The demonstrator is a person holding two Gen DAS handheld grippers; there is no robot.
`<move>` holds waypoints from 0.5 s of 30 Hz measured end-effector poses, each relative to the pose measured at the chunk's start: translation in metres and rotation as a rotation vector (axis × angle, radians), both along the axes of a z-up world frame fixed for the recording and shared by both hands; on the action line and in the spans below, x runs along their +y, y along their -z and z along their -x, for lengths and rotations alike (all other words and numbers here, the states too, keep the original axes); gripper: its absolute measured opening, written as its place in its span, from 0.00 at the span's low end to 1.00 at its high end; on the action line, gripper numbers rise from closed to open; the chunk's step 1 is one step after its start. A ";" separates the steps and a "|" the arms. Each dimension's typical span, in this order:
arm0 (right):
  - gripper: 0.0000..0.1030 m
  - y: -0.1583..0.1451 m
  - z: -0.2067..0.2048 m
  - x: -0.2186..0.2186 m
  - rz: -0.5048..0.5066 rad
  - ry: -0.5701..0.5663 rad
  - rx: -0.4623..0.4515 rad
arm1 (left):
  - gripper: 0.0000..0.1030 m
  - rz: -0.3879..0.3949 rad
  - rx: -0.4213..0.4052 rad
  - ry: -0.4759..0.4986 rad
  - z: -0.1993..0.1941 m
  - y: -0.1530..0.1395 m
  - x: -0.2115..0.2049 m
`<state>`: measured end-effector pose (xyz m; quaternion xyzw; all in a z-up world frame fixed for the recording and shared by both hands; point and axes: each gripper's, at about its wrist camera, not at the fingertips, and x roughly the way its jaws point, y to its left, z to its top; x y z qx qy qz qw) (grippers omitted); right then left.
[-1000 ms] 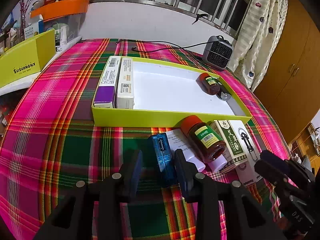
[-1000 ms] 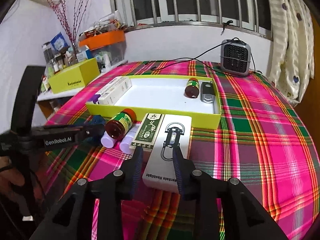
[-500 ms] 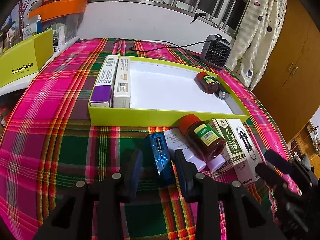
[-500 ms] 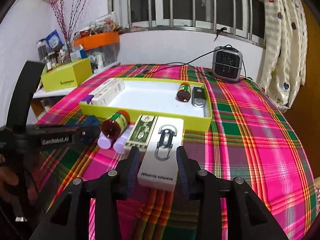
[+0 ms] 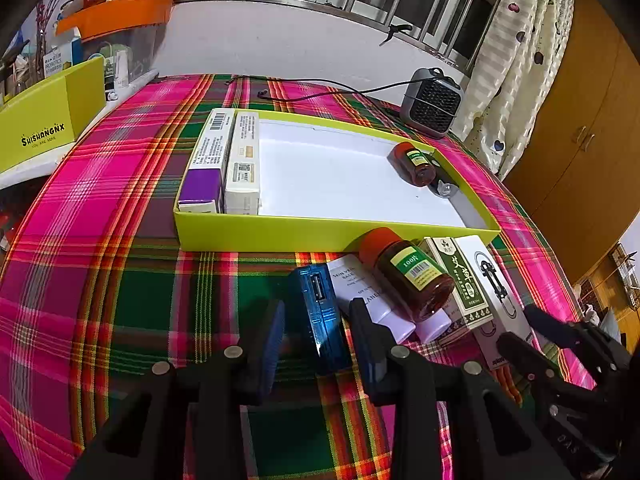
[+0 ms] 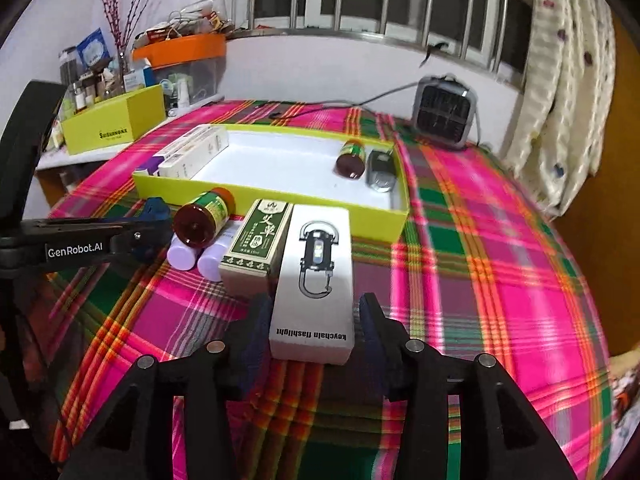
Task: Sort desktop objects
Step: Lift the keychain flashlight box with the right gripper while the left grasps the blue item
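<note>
Both grippers lined up on items beside the lime-green cardboard tray (image 5: 280,236).
Left gripper (image 5: 318,338) open astride blue rectangular USB device (image 5: 320,312); right gripper (image 6: 312,330) open astride white keychain-flashlight box (image 6: 316,280), seemingly to pinch narrow sides.

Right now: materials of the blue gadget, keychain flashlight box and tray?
Blue gadget: translucent glossy plastic, judging by the highlight and USB port. Keychain flashlight box: matte white printed card. Tray: lime-green card walls, white inside; thin straight folded edges suggest paperboard, not certain.
</note>
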<state>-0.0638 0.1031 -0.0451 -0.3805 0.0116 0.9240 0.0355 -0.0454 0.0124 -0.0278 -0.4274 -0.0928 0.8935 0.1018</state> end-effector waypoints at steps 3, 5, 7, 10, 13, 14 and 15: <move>0.46 0.002 0.004 0.012 0.059 -0.015 -0.016 | 0.33 -0.002 -0.003 -0.001 0.000 0.001 -0.001; 0.46 0.002 0.007 0.017 0.068 -0.017 -0.017 | 0.33 -0.006 -0.005 -0.001 0.000 0.001 -0.002; 0.46 0.002 0.010 0.020 0.080 -0.023 -0.022 | 0.33 -0.004 -0.005 -0.001 0.000 0.001 -0.002; 0.46 0.002 0.016 0.022 0.078 -0.022 -0.026 | 0.33 -0.003 -0.005 0.000 0.001 0.001 -0.001; 0.45 0.005 0.023 0.023 0.083 -0.021 -0.047 | 0.29 -0.002 -0.001 0.003 0.001 0.001 -0.001; 0.44 0.006 0.025 0.023 0.087 -0.020 -0.054 | 0.27 0.002 0.002 0.005 0.000 0.000 -0.001; 0.44 0.007 0.026 0.024 0.091 -0.018 -0.057 | 0.25 0.006 0.004 0.007 0.000 0.000 -0.002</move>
